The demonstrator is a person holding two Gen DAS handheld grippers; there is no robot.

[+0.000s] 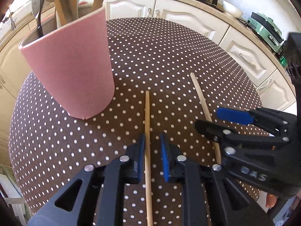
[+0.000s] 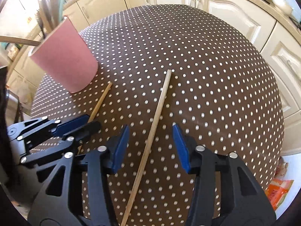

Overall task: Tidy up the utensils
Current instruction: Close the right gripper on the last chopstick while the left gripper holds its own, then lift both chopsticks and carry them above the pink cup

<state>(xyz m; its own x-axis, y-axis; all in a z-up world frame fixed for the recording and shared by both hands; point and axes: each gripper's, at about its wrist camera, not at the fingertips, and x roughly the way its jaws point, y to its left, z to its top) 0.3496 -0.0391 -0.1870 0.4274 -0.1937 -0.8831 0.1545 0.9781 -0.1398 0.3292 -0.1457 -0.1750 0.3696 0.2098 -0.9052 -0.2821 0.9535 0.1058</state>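
Nearest, the left gripper [image 1: 152, 156] straddles a thin wooden stick [image 1: 147, 131]. Its jaws stand a narrow gap apart; the stick runs along the left blue pad [image 1: 141, 156], perhaps touching it, while the other pad stands clear, so the stick lies loose and not clamped. The stick lies flat on the dotted tablecloth [image 1: 160, 56], its long axis running straight away from the gripper, and its far end stops just short of the pink holder [image 1: 73, 71], a little to that holder's right.

On the far side of that stick from the pink holder, the right gripper [image 2: 151, 146] hangs over a second wooden stick [image 2: 156, 116]. Its jaws stand wider, both pads well off the wood, gripping nothing. This stick also lies flat, slanting between the jaws with its far end pointing away, well apart from the holder.

Both grippers tilt steeply down toward the cloth, side by side, each one the nearer to its own stick.

Farthest, the pink holder stands upright with wooden handles and a metal spoon [image 1: 37, 1] already poking out of its top. I judge the left stick the easier to carry over, since it lies closest to the holder.
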